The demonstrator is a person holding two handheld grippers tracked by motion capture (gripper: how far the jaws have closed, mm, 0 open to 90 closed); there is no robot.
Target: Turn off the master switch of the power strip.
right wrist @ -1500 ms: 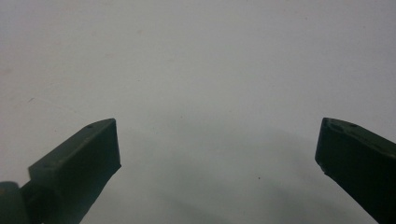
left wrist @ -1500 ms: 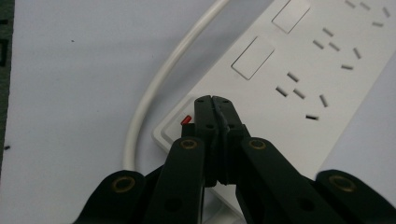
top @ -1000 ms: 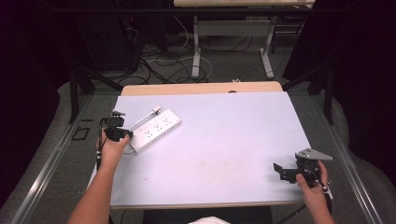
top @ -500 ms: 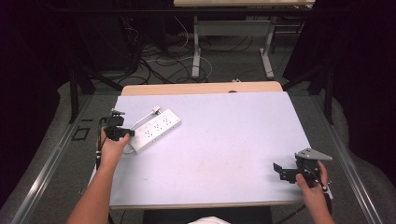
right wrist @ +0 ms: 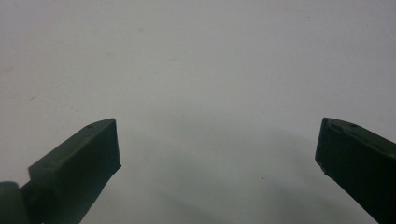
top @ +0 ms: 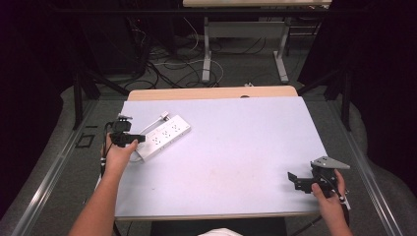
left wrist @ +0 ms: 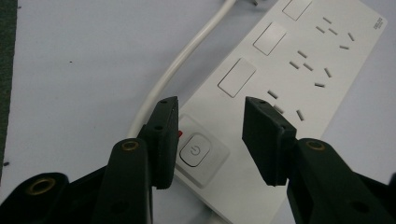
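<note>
Power strip (left wrist: 280,84) near end cut off | left tongs (left wrist: 212,135) opening above its switch

The left tool (left wrist: 210,140), jaws just opening, hovers partly parted; the right tool (right wrist: 217,154) gapes wide.

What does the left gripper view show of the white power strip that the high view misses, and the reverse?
Left gripper view: the white plastic power strip's square power button, a small red mark beside it, and the left gripper's jaws, just opened, straddling that end without pressing it.

High view: the whole pale table, the right gripper resting at its near right corner, and the floor cables.

Both: the strip and its white cord.
</note>
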